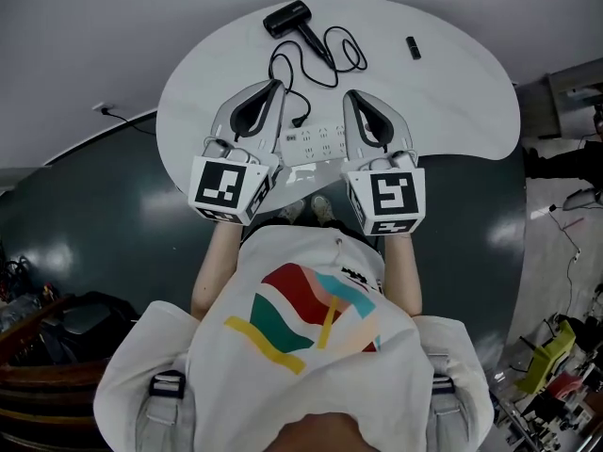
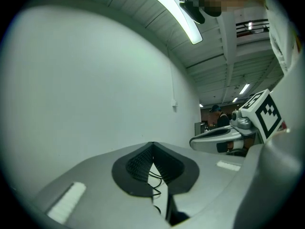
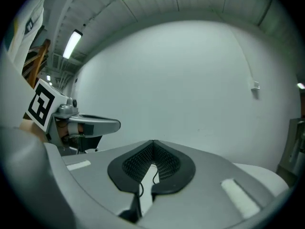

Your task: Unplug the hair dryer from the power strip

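Left gripper (image 1: 278,88), right gripper (image 1: 351,97) — fingers pressed together, empty — power strip (image 1: 316,144) below, hair dryer (image 1: 285,19) beyond.

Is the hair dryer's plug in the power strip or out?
Out. The plug lies on the table beside the power strip, in no socket.

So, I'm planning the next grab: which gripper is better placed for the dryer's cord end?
Left, probably: the cord end lies right beside the left gripper, while the right gripper sits across the power strip. Both are shut and empty.
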Motion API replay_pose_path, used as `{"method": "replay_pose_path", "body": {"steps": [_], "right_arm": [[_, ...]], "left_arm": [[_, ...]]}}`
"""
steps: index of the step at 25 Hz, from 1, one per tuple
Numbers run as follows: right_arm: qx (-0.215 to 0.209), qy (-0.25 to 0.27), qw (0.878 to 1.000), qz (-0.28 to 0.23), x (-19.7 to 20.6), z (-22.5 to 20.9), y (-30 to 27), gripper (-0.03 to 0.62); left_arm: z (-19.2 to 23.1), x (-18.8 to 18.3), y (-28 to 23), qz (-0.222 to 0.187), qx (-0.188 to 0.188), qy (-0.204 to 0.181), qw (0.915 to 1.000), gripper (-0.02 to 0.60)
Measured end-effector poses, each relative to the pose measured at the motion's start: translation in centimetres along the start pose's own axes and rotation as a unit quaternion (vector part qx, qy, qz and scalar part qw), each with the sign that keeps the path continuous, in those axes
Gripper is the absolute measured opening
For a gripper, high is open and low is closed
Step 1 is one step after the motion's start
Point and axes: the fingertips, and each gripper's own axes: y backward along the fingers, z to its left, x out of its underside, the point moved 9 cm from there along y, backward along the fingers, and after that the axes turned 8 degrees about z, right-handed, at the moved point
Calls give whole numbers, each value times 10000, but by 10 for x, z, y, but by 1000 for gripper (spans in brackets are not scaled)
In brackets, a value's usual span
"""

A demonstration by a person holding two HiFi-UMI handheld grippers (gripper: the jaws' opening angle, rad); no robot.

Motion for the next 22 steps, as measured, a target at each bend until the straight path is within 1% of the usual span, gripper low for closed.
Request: {"method": "replay_pose_path", "body": {"steps": [2, 5, 6, 8, 10, 14, 22], "right_arm": [[21, -150, 9994, -320, -3, 3, 11, 14], [-9, -145, 9980, -623, -5, 7, 23, 14], [0, -134, 9975, -695, -5, 7, 26, 14], [10, -134, 9968, -792, -6, 7, 29, 14], [-13, -151, 9964, -839, -7, 8, 31, 14], [-67, -116, 9955, -934, -10, 9, 33, 14], [-12, -38, 9962, -870, -11, 5, 32, 14]], "left_arm": [[-4, -5, 3, -78, -20, -119, 9999, 0], [-10, -13, 7, -214, -26, -319, 9993, 0], [-11, -15, 7, -215, -22, -348, 9992, 0], [-15, -18, 9, -88, -10, -360, 9993, 0], [-17, -21, 10, -22, -19, -375, 9993, 0], [-18, -24, 13, -76, -60, -453, 9989, 0], [-17, -28, 16, -129, -133, -465, 9987, 0]]}}
